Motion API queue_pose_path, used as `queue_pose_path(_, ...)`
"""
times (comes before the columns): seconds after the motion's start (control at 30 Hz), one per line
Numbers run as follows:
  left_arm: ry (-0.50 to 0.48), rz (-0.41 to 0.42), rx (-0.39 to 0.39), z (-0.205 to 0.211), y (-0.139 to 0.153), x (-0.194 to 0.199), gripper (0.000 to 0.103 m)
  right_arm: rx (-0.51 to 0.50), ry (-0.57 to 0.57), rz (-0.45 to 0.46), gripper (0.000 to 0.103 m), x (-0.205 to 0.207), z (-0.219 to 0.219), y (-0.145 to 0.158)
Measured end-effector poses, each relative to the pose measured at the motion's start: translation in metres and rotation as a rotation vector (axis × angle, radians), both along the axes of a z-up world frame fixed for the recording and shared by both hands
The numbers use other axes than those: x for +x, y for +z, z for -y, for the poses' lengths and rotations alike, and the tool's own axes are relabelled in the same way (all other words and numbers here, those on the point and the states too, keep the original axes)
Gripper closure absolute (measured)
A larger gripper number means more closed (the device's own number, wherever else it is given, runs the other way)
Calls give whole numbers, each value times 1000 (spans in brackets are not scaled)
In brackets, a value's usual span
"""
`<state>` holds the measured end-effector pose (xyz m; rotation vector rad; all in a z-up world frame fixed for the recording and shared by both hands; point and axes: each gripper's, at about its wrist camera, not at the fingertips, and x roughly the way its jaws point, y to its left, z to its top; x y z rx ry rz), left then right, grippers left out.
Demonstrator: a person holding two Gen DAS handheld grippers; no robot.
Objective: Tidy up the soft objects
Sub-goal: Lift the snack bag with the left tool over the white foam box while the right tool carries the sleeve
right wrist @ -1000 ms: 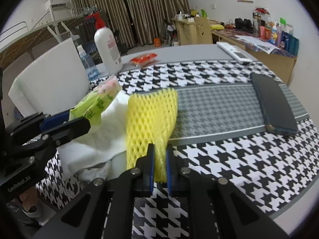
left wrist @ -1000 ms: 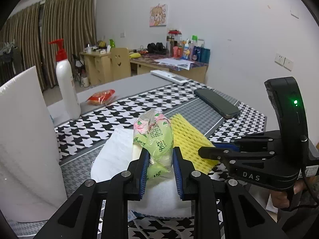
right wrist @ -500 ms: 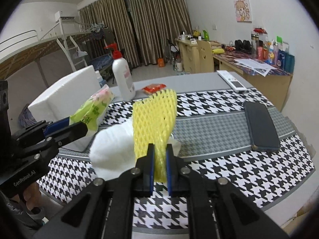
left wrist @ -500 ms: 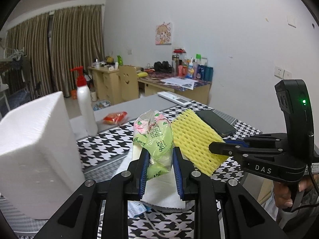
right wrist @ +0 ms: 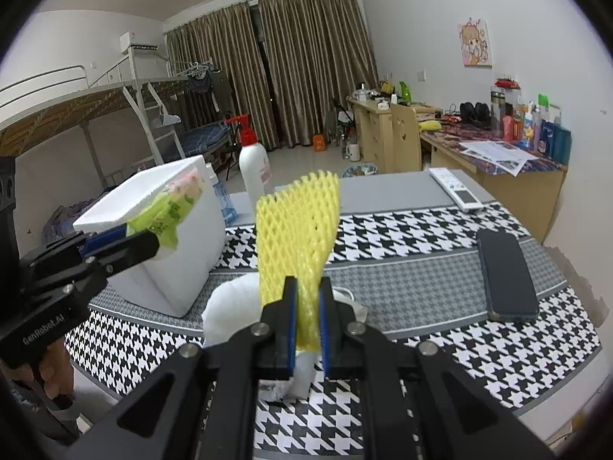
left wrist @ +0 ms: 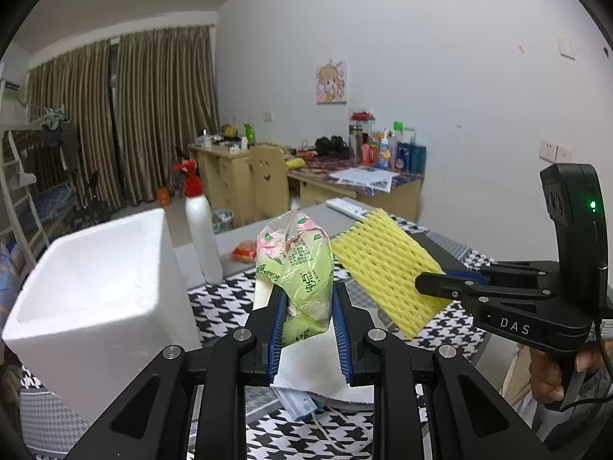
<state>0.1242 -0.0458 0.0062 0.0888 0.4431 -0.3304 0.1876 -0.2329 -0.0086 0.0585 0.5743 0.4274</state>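
My left gripper [left wrist: 306, 306] is shut on a green and pink tissue pack [left wrist: 297, 268] and holds it in the air above the table; the pack also shows in the right wrist view [right wrist: 168, 214]. My right gripper [right wrist: 306, 306] is shut on a yellow foam net [right wrist: 299, 230], held upright above the table; the net also shows in the left wrist view [left wrist: 387, 264]. A white soft cloth [right wrist: 233, 314] lies on the table below both grippers. A white foam box [left wrist: 95, 291] stands open at the left.
A white pump bottle with a red top [right wrist: 253, 165] stands behind the box. A dark phone [right wrist: 505, 272] and a white remote [right wrist: 456, 188] lie on the houndstooth tablecloth [right wrist: 421, 345]. A blue face mask [left wrist: 299, 406] lies under the cloth. An orange packet [left wrist: 245, 249] lies farther back.
Both grippers have risen well above the table with the tissue pack and the yellow net held. The foam box's open top is in view beside the left gripper now.
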Motion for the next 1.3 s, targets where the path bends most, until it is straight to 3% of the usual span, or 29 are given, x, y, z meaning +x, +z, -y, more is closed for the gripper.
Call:
queue_pose_path(0.83,105,96,-14,-38,45,14,78,2,107,140,90,14,-53,52)
queue_pose_path(1.3,204,124,-17,-70,59,19,78,-6,175,155,90,28,-89,67)
